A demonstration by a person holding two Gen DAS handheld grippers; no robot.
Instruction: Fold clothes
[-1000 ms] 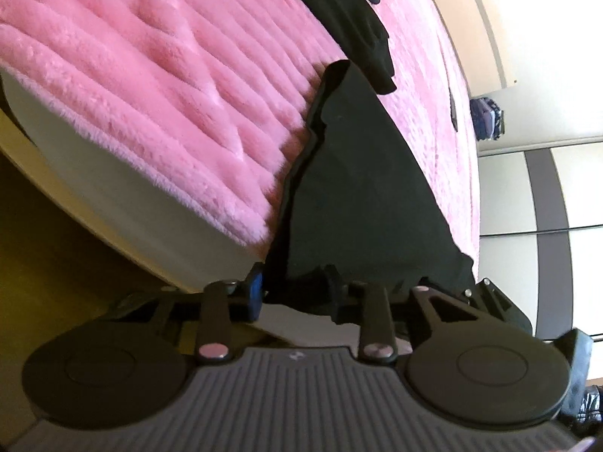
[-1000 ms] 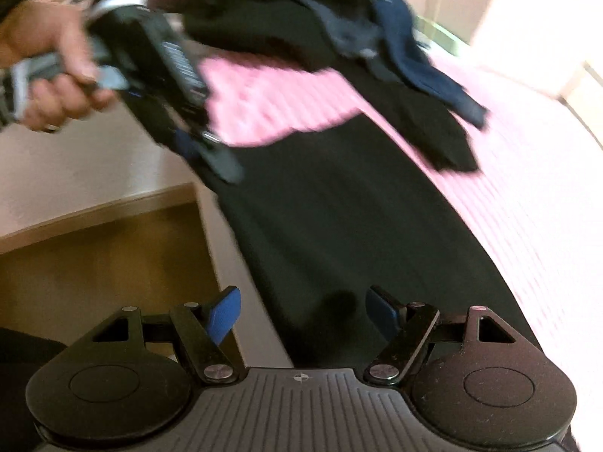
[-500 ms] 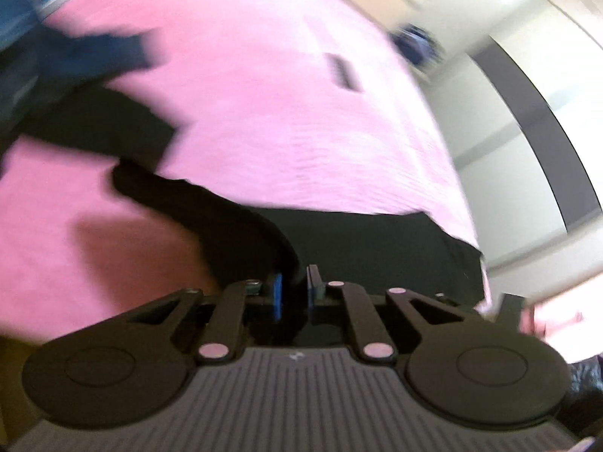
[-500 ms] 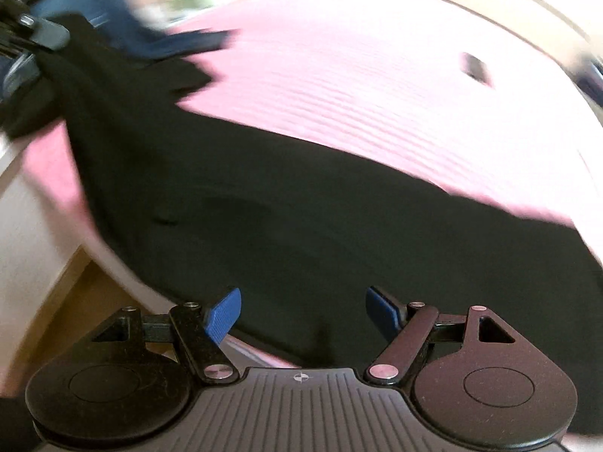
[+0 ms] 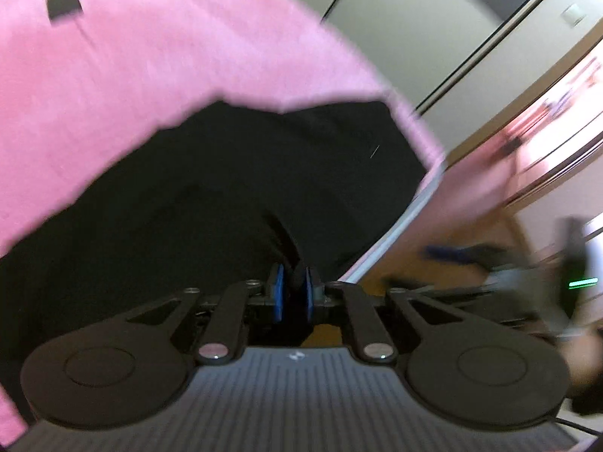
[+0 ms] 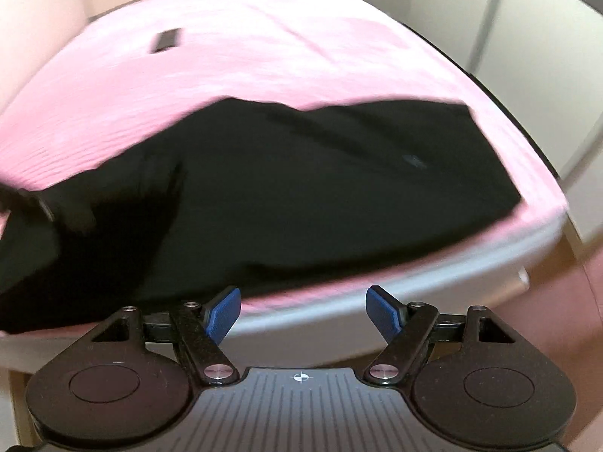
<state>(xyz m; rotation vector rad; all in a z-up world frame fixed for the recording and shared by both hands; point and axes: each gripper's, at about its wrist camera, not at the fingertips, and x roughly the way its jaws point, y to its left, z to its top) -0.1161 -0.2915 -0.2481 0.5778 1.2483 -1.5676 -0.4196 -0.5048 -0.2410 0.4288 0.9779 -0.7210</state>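
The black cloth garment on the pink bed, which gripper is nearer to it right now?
Left. The left gripper is pinched shut on a fold of the black cloth garment. The right gripper hangs open by the pink bed's edge, nothing between its pads.

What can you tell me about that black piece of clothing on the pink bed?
The black garment is plain, dark, soft-looking cloth, spread mostly flat over the pink blanket near the bed's edge. The blur hides its seams and exact type. A pinched-up fold of it sits between the blue pads of the left gripper, whose jaws have just closed on it. The right gripper is open, off the cloth.
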